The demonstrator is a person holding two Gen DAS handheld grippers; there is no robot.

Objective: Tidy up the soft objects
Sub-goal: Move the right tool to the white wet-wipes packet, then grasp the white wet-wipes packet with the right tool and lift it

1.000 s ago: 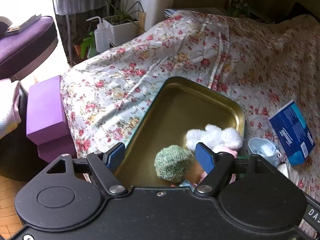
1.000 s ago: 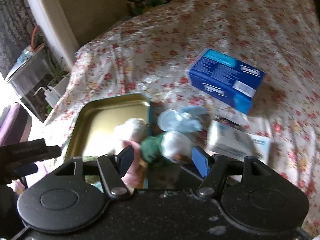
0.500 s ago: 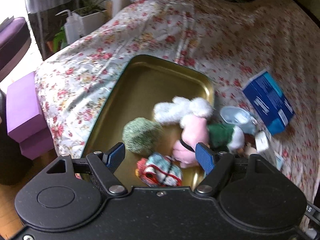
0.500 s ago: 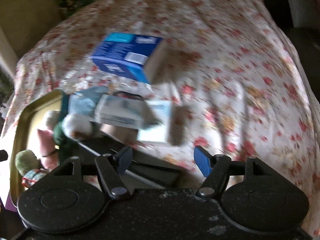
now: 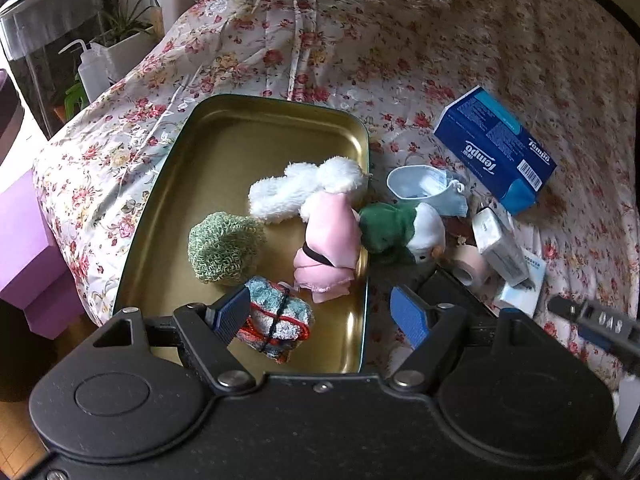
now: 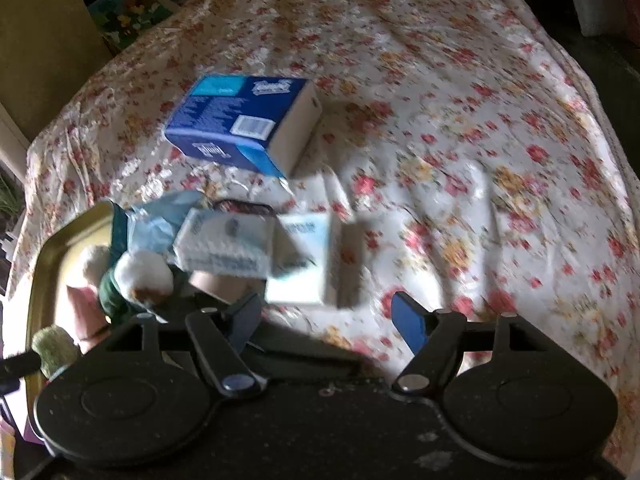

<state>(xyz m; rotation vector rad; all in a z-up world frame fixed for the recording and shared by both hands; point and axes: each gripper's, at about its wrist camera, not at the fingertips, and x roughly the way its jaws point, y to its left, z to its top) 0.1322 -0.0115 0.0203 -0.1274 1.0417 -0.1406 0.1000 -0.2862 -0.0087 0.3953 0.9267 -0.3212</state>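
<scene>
The left gripper (image 5: 320,314) has its blue-padded fingers (image 5: 408,314) spread wide with nothing between them, hovering over the near end of a gold metal tray (image 5: 240,148) that sits on a floral bedspread (image 5: 400,48). Just under its left finger lies a striped knitted bundle (image 5: 276,320) tied with a dark band, inside the tray at its near edge. Beyond that, a green knitted ball (image 5: 224,246) rests toward the tray's left side, a pink plush (image 5: 328,248) lies against the right wall, and a white fluffy toy (image 5: 304,188) stretches across the middle, touching the pink one. A green-and-white stuffed bird (image 5: 404,228) lies just outside the tray's right rim, pressed against the pink plush. Farther right are a pale blue face mask (image 5: 424,188), a white tissue pack (image 5: 500,246), a roll of beige tape (image 5: 470,264) and, farthest, a blue tissue box (image 5: 494,144), all on the bedspread. The right gripper (image 6: 326,316) is also open and empty, held above the bedspread to the right of the tray; its view is blurred, but the blue tissue box (image 6: 244,120), the tissue pack (image 6: 224,246) and the stuffed bird (image 6: 136,280) show ahead and to its left, with the tray's rim (image 6: 40,280) at the left edge.
</scene>
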